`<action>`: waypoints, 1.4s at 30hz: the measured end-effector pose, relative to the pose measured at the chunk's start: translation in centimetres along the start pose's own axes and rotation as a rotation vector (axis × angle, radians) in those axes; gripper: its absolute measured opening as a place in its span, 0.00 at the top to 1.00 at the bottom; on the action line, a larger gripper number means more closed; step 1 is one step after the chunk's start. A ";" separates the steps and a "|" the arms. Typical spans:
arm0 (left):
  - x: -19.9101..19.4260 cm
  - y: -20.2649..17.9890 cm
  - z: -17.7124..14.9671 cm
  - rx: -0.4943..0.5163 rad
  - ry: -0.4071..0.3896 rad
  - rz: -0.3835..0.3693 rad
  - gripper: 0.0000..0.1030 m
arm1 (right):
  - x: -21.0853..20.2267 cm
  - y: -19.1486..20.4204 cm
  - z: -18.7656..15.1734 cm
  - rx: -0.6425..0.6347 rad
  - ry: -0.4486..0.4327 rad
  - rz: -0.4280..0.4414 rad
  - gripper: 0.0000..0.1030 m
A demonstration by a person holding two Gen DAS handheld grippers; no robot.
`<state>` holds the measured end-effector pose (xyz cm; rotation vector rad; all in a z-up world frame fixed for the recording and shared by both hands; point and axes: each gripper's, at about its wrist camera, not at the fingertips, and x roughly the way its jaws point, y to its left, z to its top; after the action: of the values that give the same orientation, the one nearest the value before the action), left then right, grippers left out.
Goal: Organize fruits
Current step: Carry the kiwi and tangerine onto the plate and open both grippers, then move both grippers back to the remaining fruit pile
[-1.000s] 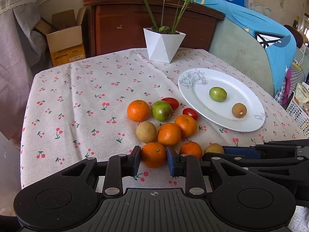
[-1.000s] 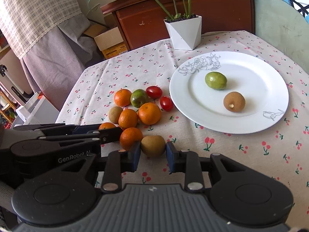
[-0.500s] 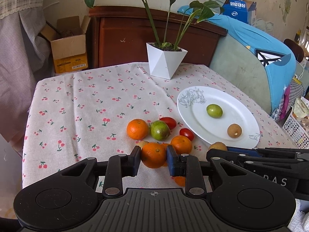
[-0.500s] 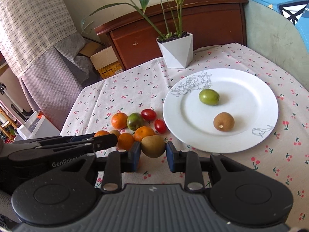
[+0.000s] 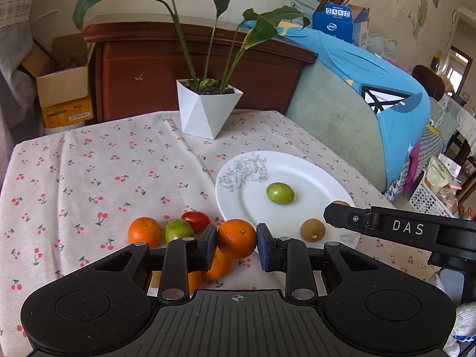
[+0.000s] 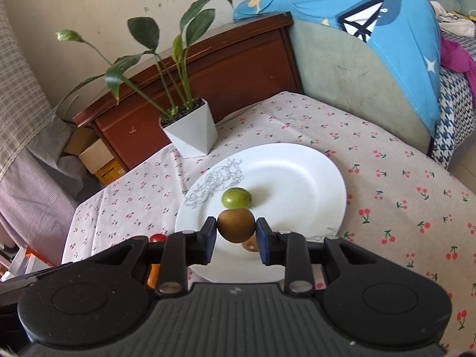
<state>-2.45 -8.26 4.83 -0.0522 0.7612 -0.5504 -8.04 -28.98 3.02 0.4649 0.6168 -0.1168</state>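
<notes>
The right tongs (image 6: 236,235) grip a smooth brown round fruit (image 6: 236,225) directly above the near part of the glossy white plate (image 6: 297,172), nearer it than the left tongs (image 5: 236,245), which clamp a dimpled orange (image 5: 236,238) short of the plate's near rim, over the cherry-print tabletop (image 5: 89,172).

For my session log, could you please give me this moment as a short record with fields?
left tool: shut on orange, lifted above the fruit pile
right tool: shut on brown fruit, held over the plate
on plate: green fruit, second brown fruit
still on tablecloth: oranges, green fruit, red tomato
</notes>
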 end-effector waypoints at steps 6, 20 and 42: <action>1.9 -1.7 0.5 0.021 0.015 -0.034 0.75 | 0.5 -1.7 0.3 0.090 0.010 -0.035 0.72; 5.4 -3.2 0.5 0.047 0.062 -0.033 0.74 | 1.8 -3.4 0.3 0.203 0.045 -0.072 0.69; 1.9 -0.5 1.9 0.006 0.103 0.043 0.52 | 1.5 -1.5 0.0 0.159 0.070 0.008 0.58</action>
<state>-0.32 -9.92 5.16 -0.0025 0.8589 -0.5175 -7.15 -30.33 1.56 0.6277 0.6766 -0.1429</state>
